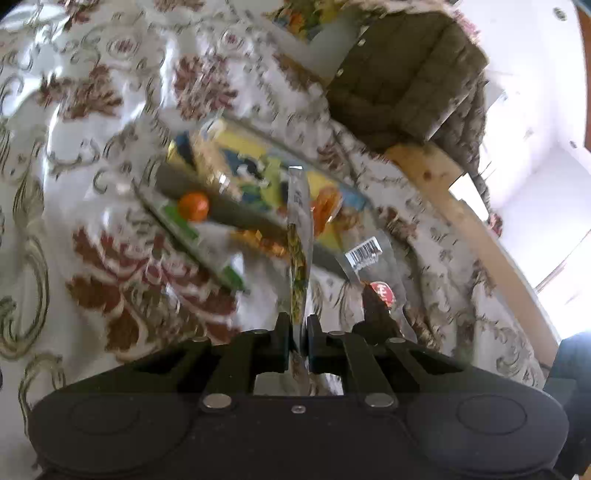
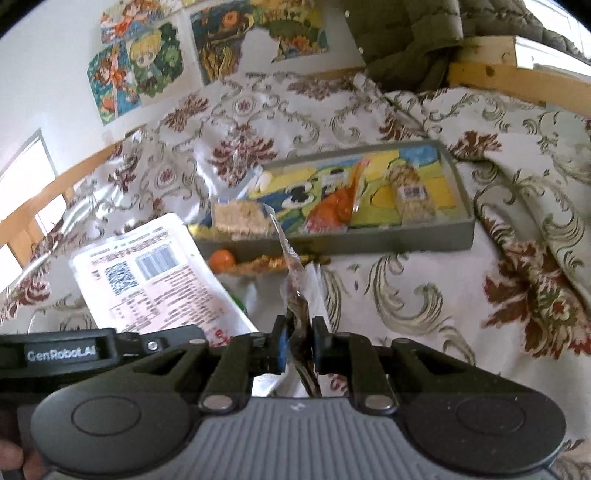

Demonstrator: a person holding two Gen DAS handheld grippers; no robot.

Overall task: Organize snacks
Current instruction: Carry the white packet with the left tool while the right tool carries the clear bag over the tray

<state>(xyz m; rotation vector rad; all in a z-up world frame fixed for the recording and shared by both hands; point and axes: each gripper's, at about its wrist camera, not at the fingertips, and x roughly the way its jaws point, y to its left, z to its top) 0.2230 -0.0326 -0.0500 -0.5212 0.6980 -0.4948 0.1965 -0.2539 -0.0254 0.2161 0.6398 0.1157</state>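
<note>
My left gripper [image 1: 296, 334] is shut on a flat snack packet [image 1: 300, 254], held edge-on above the floral cloth. In the right wrist view that packet [image 2: 147, 273] shows its white back with barcodes. My right gripper [image 2: 298, 341] is shut on a small clear-wrapped dark snack [image 2: 295, 295]. A grey tray [image 2: 458, 236] with a cartoon-printed bottom lies ahead; in the left wrist view the tray [image 1: 173, 177] sits beyond the packet. In it lie an orange packet [image 2: 334, 208] and two pale cracker packs [image 2: 412, 205]. An orange ball-shaped candy [image 2: 221, 259] and gold-wrapped sweets [image 2: 266, 264] lie against the tray's near wall.
The floral cloth [image 2: 424, 295] covers the table. A wooden chair frame [image 2: 517, 79] with a green quilted jacket [image 2: 399, 33] stands behind the tray. Cartoon pictures [image 2: 136, 70] hang on the wall at the back left.
</note>
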